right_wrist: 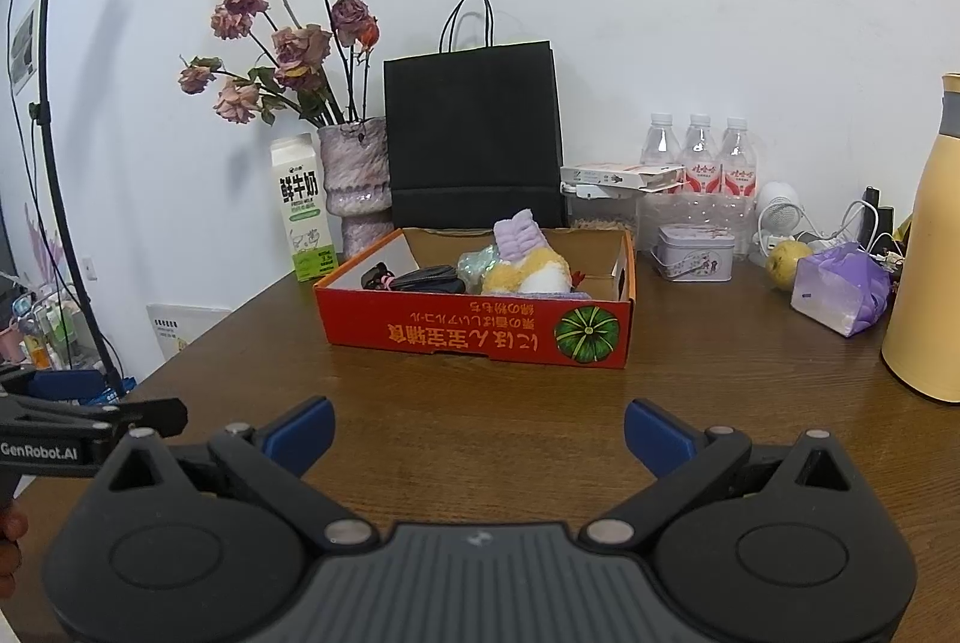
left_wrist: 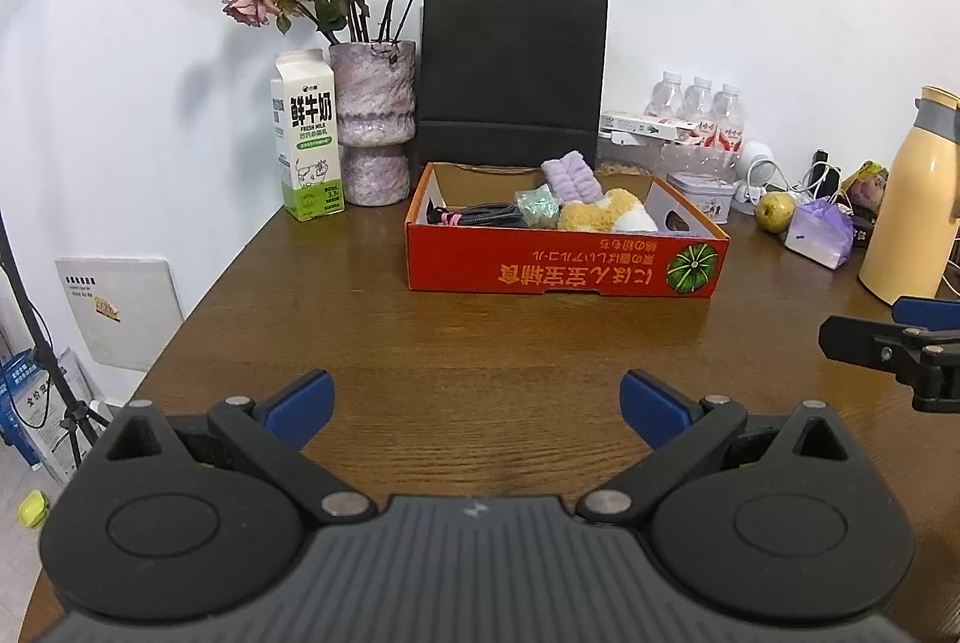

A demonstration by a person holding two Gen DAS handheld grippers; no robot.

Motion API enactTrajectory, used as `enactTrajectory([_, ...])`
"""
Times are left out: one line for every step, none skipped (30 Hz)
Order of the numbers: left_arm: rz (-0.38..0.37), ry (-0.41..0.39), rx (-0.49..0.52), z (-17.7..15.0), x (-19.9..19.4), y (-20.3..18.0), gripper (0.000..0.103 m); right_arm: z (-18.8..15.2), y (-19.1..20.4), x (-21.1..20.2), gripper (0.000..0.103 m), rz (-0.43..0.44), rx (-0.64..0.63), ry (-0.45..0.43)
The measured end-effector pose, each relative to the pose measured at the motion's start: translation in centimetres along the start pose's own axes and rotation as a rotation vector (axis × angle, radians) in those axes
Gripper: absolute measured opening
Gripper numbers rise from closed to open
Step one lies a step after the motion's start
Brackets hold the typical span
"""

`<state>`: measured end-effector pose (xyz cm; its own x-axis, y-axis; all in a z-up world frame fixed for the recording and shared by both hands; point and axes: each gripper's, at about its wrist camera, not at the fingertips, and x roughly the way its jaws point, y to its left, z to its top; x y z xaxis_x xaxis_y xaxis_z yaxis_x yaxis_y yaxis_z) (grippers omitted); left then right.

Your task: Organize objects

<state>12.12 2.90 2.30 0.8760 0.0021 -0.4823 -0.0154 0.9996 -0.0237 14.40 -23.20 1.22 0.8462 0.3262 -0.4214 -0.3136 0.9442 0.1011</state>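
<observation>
Nearest, the left gripper (left_wrist: 477, 406) and right gripper (right_wrist: 479, 433) both hover over the wooden table (left_wrist: 480, 337), jaws spread wide, gripping nothing. At twelve o'clock beyond them sits the red cardboard box (left_wrist: 564, 265), holding a purple headband (left_wrist: 569, 169), a yellow plush (left_wrist: 600, 211) and a black cable (left_wrist: 489, 214).

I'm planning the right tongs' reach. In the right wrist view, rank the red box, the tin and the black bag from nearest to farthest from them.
1. Red box: straight ahead of the open right tongs, mid-table.
2. Tin: farther back, to the right of the box's far corner.
3. Black bag: farthest, upright against the wall behind the box.
</observation>
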Motion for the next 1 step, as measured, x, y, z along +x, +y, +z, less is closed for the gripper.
enactTrajectory([-0.003,0.000,0.002,-0.03,0.00,0.01,0.103,-0.05,0.13,-0.05,0.103,0.000,-0.001,0.001])
